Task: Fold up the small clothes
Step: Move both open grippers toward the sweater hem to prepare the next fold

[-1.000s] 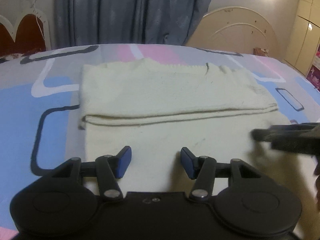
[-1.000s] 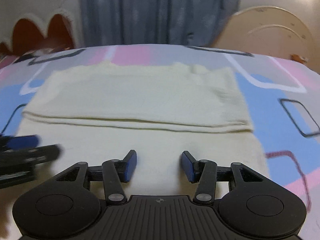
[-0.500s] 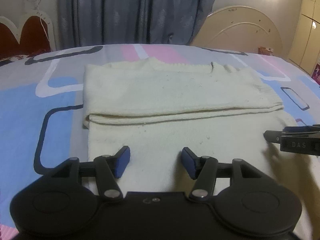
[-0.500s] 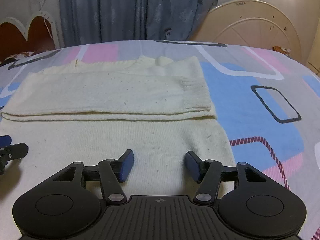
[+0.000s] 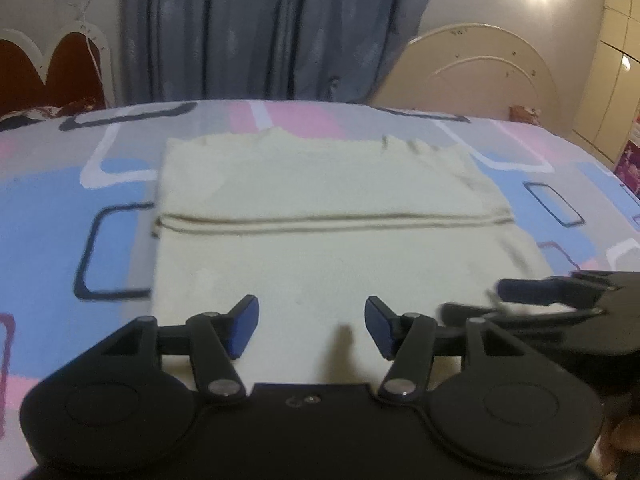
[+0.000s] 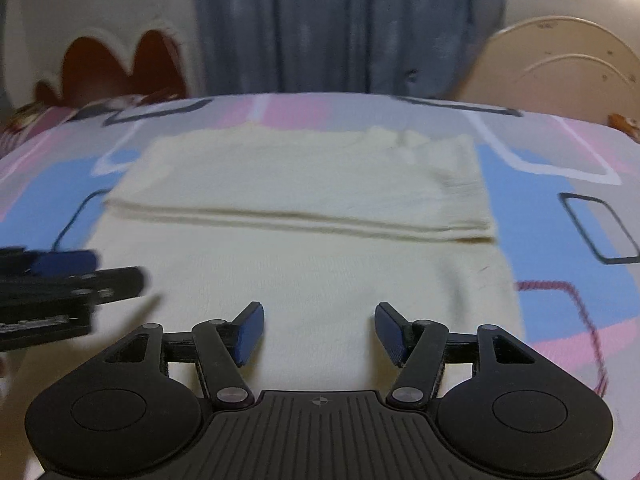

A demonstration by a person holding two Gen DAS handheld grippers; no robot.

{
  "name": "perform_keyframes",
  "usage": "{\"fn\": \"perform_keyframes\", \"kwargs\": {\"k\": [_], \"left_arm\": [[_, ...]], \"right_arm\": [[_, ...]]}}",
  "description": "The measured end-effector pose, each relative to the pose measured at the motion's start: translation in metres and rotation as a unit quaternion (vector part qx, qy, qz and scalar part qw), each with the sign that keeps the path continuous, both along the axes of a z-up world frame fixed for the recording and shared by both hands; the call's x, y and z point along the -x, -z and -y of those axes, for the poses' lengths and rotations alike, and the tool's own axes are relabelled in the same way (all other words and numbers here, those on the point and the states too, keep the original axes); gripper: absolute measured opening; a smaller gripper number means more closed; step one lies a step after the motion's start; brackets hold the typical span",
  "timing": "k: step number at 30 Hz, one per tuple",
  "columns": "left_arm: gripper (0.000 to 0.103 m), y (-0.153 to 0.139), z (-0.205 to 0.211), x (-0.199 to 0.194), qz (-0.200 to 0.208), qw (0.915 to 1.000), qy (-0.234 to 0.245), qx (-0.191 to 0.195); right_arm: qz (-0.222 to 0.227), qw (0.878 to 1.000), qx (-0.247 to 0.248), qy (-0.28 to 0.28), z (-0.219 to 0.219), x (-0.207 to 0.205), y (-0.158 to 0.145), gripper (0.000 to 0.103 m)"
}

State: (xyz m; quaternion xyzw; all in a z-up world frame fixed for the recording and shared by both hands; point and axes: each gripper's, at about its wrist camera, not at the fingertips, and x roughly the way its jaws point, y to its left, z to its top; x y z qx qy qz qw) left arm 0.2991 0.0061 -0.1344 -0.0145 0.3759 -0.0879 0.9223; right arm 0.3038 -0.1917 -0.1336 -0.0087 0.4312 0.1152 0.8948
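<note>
A cream knitted sweater [image 5: 320, 200] lies flat on the bed, its far part folded over so a double edge runs across the middle; it also shows in the right wrist view [image 6: 304, 208]. My left gripper [image 5: 311, 326] is open and empty over the sweater's near part. My right gripper [image 6: 319, 332] is open and empty over the same near part, further right. The right gripper shows blurred at the right of the left wrist view [image 5: 552, 300]. The left gripper shows blurred at the left of the right wrist view [image 6: 68, 280].
The bedsheet [image 5: 48, 208] is patterned in blue, pink and grey. Blue curtains [image 5: 260, 28] hang behind the bed. A cream headboard [image 5: 480, 64] stands at the back right and a red and white one [image 5: 48, 68] at the back left.
Both grippers have moved closer together over the sweater's near part and the views are blurred by motion. Both stay open. The sweater has not moved.
</note>
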Motion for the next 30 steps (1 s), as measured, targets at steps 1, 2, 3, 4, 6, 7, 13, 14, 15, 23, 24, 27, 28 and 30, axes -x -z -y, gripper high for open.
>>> {"fn": "perform_keyframes", "kwargs": {"k": [1,2,3,4,6,7,13,14,15,23,24,27,28,30], "left_arm": [[0.057,0.002,0.003,0.002,-0.001,1.0000,-0.004,-0.005],[0.057,0.006,0.005,0.003,-0.005,0.9999,-0.006,-0.009],[0.057,0.010,0.006,0.004,-0.012,0.9999,-0.008,-0.008],[0.057,0.015,0.006,0.005,-0.023,0.9996,-0.012,-0.013],[0.058,0.026,-0.001,0.008,-0.031,0.9991,-0.017,-0.022],[0.060,0.027,-0.005,0.012,-0.022,0.9993,-0.017,-0.025],[0.059,0.026,-0.024,0.035,-0.015,0.9984,-0.023,-0.050],[0.059,0.025,-0.026,0.036,-0.016,0.9982,-0.026,-0.052],[0.059,0.024,-0.027,0.039,-0.018,0.9980,-0.030,-0.052],[0.059,0.003,-0.015,0.077,-0.010,0.9991,-0.027,-0.029],[0.059,0.002,-0.012,0.082,-0.011,0.9994,-0.023,-0.025],[0.059,0.003,-0.003,0.097,-0.018,0.9996,-0.011,-0.019],[0.059,0.004,-0.001,0.102,-0.021,0.9996,-0.008,-0.019],[0.059,0.009,0.002,0.109,-0.029,0.9993,-0.007,-0.023]], "right_arm": [[0.000,1.000,-0.001,-0.007,-0.004,0.005,0.001,0.061],[0.000,1.000,0.007,-0.006,-0.007,0.008,0.004,0.061],[0.001,1.000,0.017,-0.006,-0.008,0.010,0.007,0.061],[-0.001,1.000,0.021,-0.011,-0.007,0.010,0.010,0.061],[-0.002,0.999,0.042,-0.009,-0.001,0.012,0.015,0.061],[0.002,0.999,0.051,-0.007,0.005,0.015,0.017,0.061],[-0.002,0.998,0.055,0.035,0.059,0.033,0.019,0.067],[-0.005,0.998,0.051,0.043,0.066,0.035,0.019,0.069],[-0.009,0.998,0.046,0.051,0.072,0.038,0.017,0.069],[0.017,1.000,0.005,0.016,0.057,0.073,-0.016,0.069],[0.023,1.000,0.001,0.003,0.050,0.079,-0.020,0.068],[0.015,0.999,-0.011,-0.039,0.027,0.092,-0.022,0.053],[0.011,0.999,-0.013,-0.050,0.021,0.096,-0.021,0.052],[0.005,0.998,-0.011,-0.067,0.010,0.105,-0.015,0.051]]}}
